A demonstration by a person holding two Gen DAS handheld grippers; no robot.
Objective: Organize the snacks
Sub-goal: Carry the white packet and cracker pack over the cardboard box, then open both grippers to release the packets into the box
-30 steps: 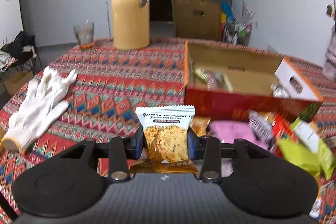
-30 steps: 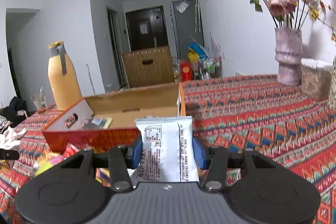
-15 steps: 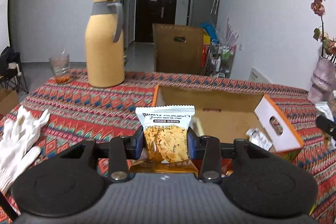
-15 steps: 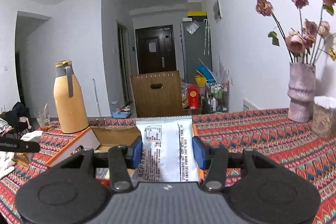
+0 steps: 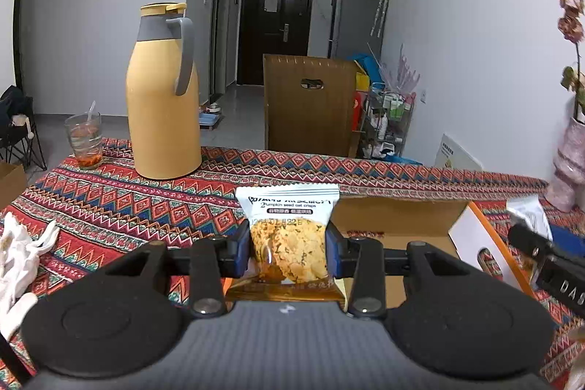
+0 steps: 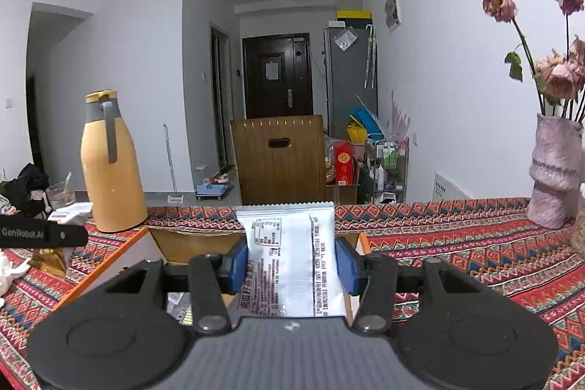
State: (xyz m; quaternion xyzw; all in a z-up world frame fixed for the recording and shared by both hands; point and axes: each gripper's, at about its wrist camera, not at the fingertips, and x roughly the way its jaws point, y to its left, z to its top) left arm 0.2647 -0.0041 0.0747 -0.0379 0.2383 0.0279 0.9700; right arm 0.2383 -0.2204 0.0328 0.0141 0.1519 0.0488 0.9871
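pinching a cookie packet (image 5: 287,236) between left tongs (image 5: 287,253).

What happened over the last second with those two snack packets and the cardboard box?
Both grippers carried their packets up and toward the open cardboard box, which now sits right beneath them; the loose snack pile dropped from sight. Unchanged: the left gripper still clamps the oat crisp packet, the right gripper the white packet. Nothing was released.
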